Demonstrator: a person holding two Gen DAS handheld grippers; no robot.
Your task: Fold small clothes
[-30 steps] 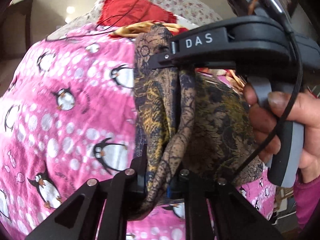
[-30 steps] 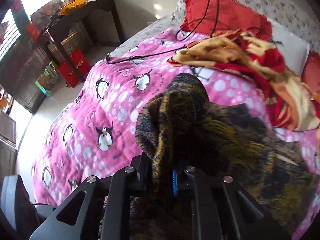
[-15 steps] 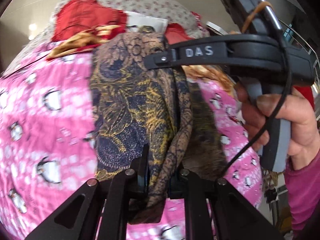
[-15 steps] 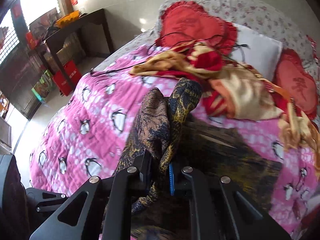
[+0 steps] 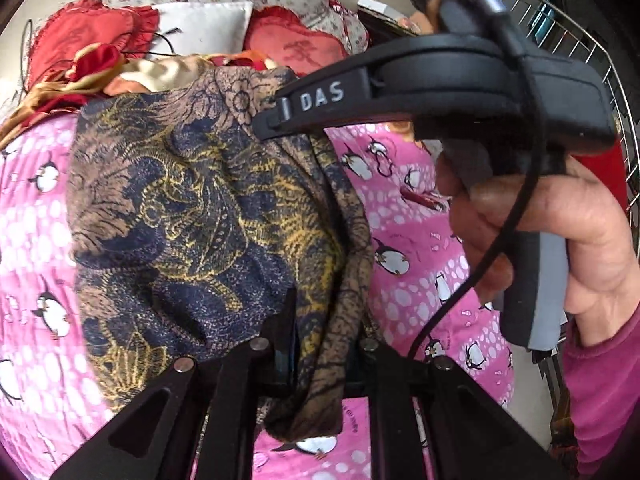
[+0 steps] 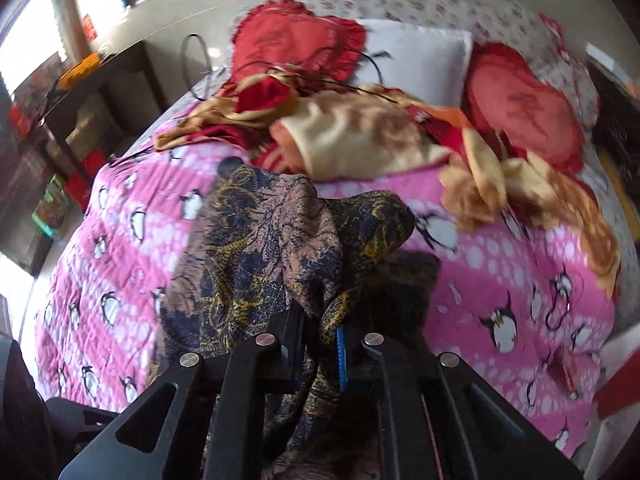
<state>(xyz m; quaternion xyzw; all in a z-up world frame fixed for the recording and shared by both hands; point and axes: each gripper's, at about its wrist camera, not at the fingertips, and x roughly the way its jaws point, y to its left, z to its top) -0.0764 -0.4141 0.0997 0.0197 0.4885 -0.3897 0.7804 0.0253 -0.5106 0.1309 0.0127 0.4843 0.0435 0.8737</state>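
A dark blue, brown and gold patterned garment [image 5: 200, 216] hangs lifted above the pink penguin bedspread [image 5: 32, 248]. My left gripper [image 5: 320, 352] is shut on a bunched edge of it. My right gripper [image 6: 320, 344] is shut on another edge of the same garment [image 6: 256, 264]. In the left wrist view the right gripper's black body [image 5: 440, 88] and the hand holding it sit at upper right, its tip pinching the cloth's top.
A heap of red, gold and cream clothes [image 6: 360, 136] lies at the bed's head. Red heart pillows [image 6: 524, 104] and a white pillow [image 6: 416, 56] lie behind it. A dark wooden table [image 6: 100, 80] stands left of the bed. A metal rack [image 5: 592, 48] stands right.
Both grippers rose and drew back with the garment, lifting it off the bed. It now hangs spread wider between them, and more of the bed's head shows.
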